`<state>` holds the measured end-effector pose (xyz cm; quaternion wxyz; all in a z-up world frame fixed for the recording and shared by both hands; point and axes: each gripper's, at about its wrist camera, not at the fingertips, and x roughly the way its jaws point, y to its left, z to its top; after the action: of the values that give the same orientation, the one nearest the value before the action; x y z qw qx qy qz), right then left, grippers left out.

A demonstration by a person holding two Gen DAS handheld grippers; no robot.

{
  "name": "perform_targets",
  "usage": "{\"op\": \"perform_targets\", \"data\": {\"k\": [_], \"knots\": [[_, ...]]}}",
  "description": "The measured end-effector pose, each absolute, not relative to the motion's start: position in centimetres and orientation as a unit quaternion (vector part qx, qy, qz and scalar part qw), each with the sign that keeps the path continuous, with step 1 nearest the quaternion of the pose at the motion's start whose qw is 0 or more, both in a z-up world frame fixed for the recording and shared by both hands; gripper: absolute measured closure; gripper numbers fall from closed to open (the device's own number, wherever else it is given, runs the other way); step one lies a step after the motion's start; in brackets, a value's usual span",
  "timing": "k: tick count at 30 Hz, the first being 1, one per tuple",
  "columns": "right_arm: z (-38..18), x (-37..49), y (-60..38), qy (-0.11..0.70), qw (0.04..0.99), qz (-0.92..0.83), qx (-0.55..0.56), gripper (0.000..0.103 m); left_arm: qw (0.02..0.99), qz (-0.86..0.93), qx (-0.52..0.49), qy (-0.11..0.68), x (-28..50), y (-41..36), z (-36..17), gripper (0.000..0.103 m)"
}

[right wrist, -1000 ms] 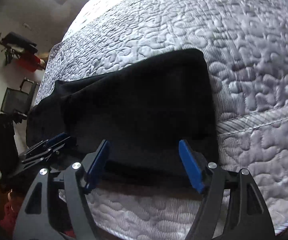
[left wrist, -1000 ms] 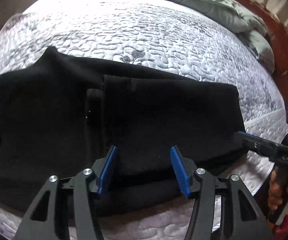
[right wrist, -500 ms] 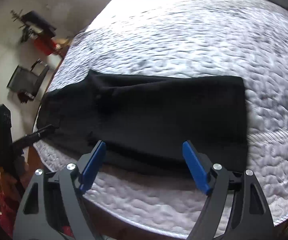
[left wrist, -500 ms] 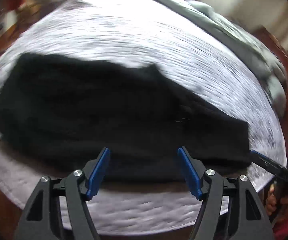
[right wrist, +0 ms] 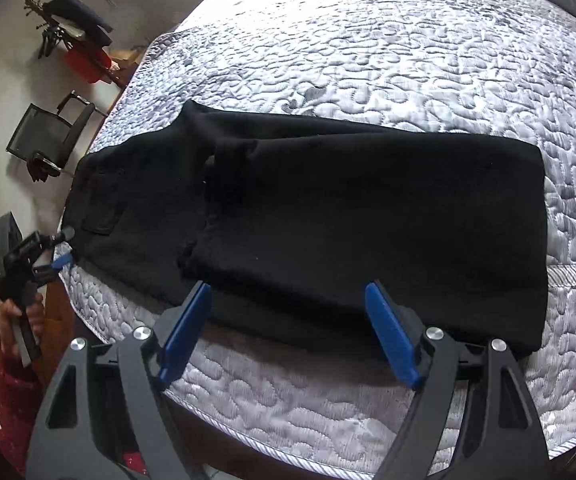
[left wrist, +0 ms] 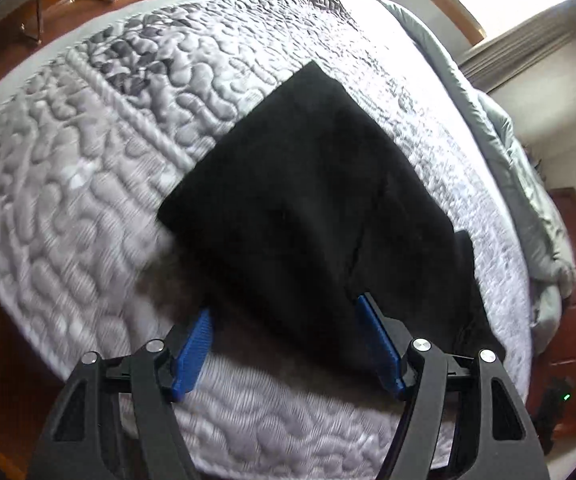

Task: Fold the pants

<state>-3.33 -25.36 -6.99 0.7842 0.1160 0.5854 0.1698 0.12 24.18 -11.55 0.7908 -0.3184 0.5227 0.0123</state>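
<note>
Quilted white bedspread (right wrist: 408, 60) carries the black pants (right wrist: 328, 216), folded double near its front edge, hems overlapping the seat. Left gripper (left wrist: 288, 344) and right gripper (right wrist: 288, 332) both hover spread wide, gripping nothing.

pants (right wrist: 308, 220) lie flat on the mattress (right wrist: 408, 60), near its front edge, leg part folded over the waist part. right gripper (right wrist: 288, 332) hangs at the front edge, before the pants' middle. left gripper (right wrist: 61, 248) sits at the waist end, far left. office chair (right wrist: 47, 136) stands on the floor beyond that end. blanket (left wrist: 528, 168) lies along the mattress's far side.
</note>
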Motion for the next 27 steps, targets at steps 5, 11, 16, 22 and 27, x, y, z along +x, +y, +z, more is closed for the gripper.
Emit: {"op": "perform_targets", "data": {"k": [5,11,16,22,27], "knots": [[-7.1,-3.4,-26.2,0.591,0.784,0.151,0.117,0.024,0.782,0.007,-0.342,0.521,2.1,24.1,-13.2,0.031],[-7.4,-3.3,-26.6,0.594,0.785,0.138,0.112,0.024,0.781,0.018,-0.356,0.513,3.1,23.6,-13.3,0.021],[-8.6,-3.2,-27.3,0.603,0.779,0.124,0.117,0.024,0.785,0.040,-0.363,0.500,2.9,23.7,-12.3,0.056],[-9.2,-2.9,-27.1,0.605,0.779,0.128,0.106,0.021,0.784,0.033,-0.373,0.495,2.0,23.9,-12.4,0.066],[-9.3,-2.9,-27.1,0.602,0.780,0.136,0.103,0.020,0.802,0.019,-0.372,0.467,2.1,22.7,-9.5,0.066]]}}
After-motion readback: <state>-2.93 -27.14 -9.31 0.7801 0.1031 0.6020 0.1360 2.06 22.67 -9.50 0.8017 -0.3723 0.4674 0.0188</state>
